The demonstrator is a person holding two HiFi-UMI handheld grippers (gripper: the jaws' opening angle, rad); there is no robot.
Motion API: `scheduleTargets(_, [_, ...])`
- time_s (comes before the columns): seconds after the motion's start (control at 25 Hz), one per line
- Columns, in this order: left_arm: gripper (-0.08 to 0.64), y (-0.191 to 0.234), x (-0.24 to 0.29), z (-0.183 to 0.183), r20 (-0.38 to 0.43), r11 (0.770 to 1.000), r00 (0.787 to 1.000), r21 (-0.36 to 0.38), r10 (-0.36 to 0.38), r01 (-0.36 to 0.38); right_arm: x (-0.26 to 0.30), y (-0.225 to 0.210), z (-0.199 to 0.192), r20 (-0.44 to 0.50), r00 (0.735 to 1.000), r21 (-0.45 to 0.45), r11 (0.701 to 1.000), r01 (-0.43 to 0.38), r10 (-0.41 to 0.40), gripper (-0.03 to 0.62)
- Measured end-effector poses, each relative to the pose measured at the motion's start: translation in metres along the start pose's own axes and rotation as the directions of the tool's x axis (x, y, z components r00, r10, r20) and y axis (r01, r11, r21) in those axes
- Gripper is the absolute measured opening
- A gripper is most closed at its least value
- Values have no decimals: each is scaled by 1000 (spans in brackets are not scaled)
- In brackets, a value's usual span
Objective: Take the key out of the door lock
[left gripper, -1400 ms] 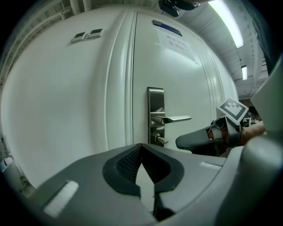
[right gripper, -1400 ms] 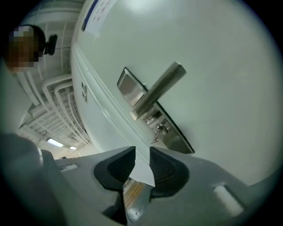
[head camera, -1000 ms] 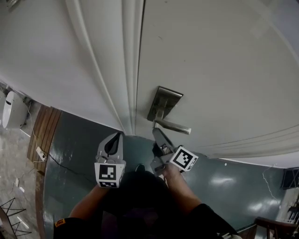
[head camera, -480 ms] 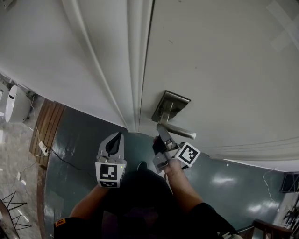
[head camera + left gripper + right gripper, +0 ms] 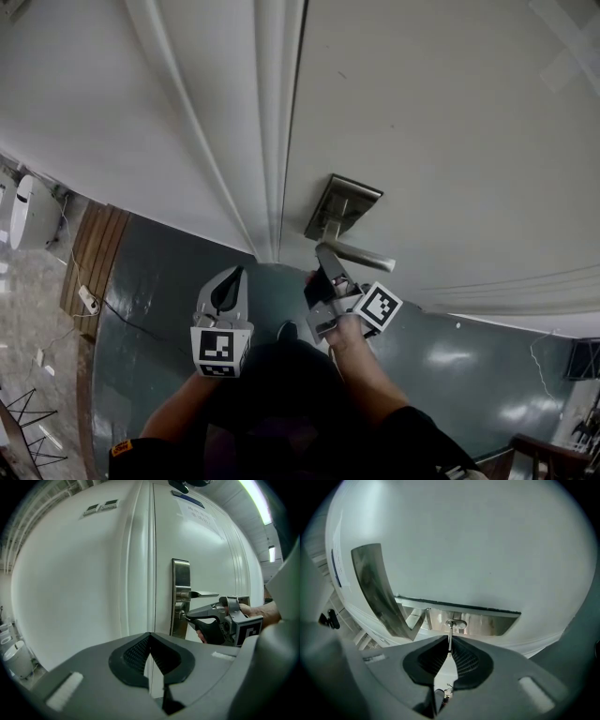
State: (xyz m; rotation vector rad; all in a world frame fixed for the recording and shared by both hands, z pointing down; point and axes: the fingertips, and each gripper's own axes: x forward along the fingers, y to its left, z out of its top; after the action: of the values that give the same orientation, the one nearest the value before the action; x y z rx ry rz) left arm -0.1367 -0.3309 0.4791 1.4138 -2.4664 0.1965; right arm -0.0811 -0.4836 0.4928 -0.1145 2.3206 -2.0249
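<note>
In the head view, the lock plate (image 5: 342,208) sits on the door (image 5: 450,112) at frame centre, just right of the door frame (image 5: 267,141). The handle (image 5: 361,255) lies below the plate and points right. The right gripper (image 5: 324,255) meets the plate from below. The key (image 5: 449,639) stands in the lock (image 5: 456,623), its near end between that gripper's fingers. The left gripper (image 5: 232,276) hangs at lower left, apart from the door, above the floor (image 5: 150,281).

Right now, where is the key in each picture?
Head view: too small to see; it sits at the tip of the right gripper, just under the door handle.
Left gripper view: middle right, the key between the right gripper and the lock plate.
Right gripper view: centre, the key pinched in the gripper, poking into the lock plate.
Shared landmark: the door handle.
</note>
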Motion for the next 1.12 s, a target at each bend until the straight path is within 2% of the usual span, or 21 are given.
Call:
scheduleTargets(0.32, [15,2,-10,0,13,1000,1000,9,-5,5,-2,-2,0,35,999,70,998,3,-6,15])
scheduleTargets(0.64, [15,2,-18,2,20,1000,1000,10,-23,22,-25,0,-33,22,1000,80,997,-7,6,15])
scheduleTargets(0.88, [15,-3,-27,-5,10,999,999,-7,-51,51,-44,9,-49,2,1000,4,1000,-9,9,15])
scheduleTargets(1.0, [15,-4,-31,-8,3,998,998,-19,-66,66,-50,16,-59,-17,1000,-77,997,5,-7,15])
scheduleTargets(1.12, [15,0,-41,-12,-2,997,997,-25,-73,73,-55,23,-72,-40,998,-186,982,38,-46,15])
